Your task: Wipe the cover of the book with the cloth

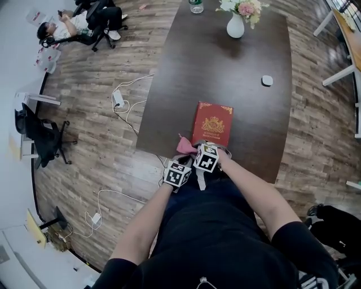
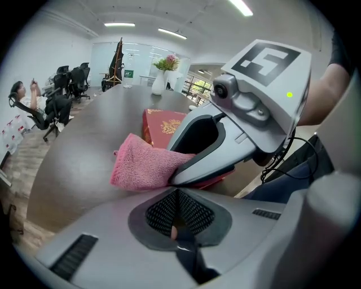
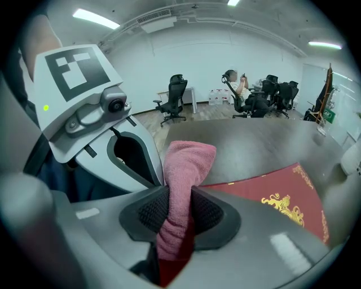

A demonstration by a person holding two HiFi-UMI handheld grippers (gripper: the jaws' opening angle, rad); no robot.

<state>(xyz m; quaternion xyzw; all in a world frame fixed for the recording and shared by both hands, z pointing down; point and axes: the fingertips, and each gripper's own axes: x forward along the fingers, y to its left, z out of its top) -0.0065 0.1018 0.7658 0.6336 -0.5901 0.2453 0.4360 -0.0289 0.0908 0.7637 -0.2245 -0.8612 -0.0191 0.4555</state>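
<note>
A red book (image 1: pixel 212 124) with gold ornament lies near the front edge of the dark table (image 1: pixel 225 68). My right gripper (image 3: pixel 179 195) is shut on a pink cloth (image 3: pixel 183 169); the cloth (image 1: pixel 185 145) hangs over the table by the book's near left corner (image 3: pixel 271 192). My left gripper (image 2: pixel 178 195) is shut with nothing between its pads. It sits just left of the right gripper (image 1: pixel 198 151), behind the table edge. In the left gripper view the cloth (image 2: pixel 141 163) sticks out from the right gripper's fingers (image 2: pixel 208 161), with the book (image 2: pixel 163 124) behind them.
A white vase of flowers (image 1: pixel 236 25), a bottle (image 1: pixel 196 5) and a small white object (image 1: pixel 267 80) stand farther up the table. Cables and a power strip (image 1: pixel 118 100) lie on the wood floor at left. Office chairs (image 1: pixel 42 135) and a seated person (image 1: pixel 67 25) are farther left.
</note>
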